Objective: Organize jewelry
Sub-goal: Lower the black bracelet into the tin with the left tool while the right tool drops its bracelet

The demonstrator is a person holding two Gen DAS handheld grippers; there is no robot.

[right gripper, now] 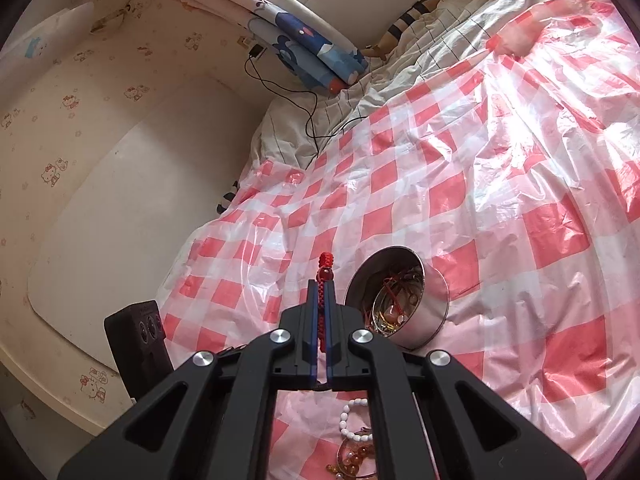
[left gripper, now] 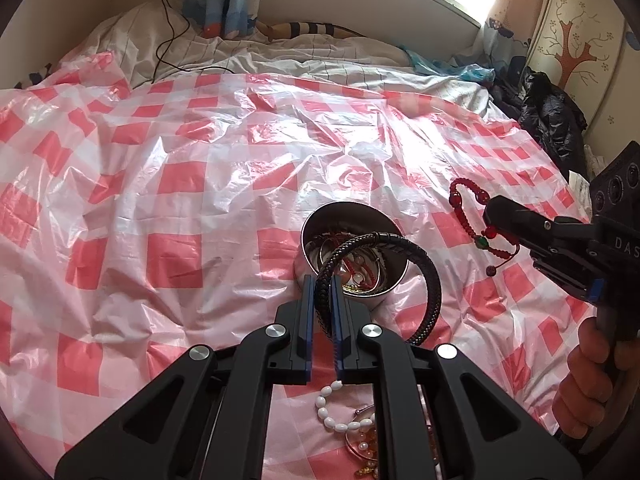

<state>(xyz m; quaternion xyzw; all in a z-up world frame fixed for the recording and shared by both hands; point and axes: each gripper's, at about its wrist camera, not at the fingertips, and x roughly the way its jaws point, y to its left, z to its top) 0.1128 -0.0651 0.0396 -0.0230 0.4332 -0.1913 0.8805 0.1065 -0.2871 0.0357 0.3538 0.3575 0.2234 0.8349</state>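
In the left wrist view, the left gripper [left gripper: 323,286] has its fingers pressed on a black braided bracelet [left gripper: 400,264], which loops up and to the right and hangs over the rim of the metal bowl [left gripper: 394,280]. The bowl stands on the red and white checked plastic sheet [left gripper: 180,168] that covers the bed, and some jewelry already lies inside it. On the right side the right gripper [left gripper: 494,210] holds a red cord bracelet [left gripper: 466,204] in the air, a little away from the bowl and to its right; a hand [left gripper: 580,392] grips its handle at the right edge of the frame. Under the left gripper a white bead bracelet [left gripper: 334,408] and some gold and amber pieces [left gripper: 366,452] lie on the sheet. To the left of the bowl and beyond it the sheet is wide and wrinkled, with nothing on it up to the pillows. In the right wrist view, the right gripper [right gripper: 322,286] has its fingers closed tightly on the red cord bracelet [right gripper: 325,270], whose end with a red bead sticks out above the tips. The metal bowl [right gripper: 432,280] is just to the right, tilted in this view. The white bead bracelet [right gripper: 352,416] lies below, near the bottom edge. On the left the bed ends at the wall.
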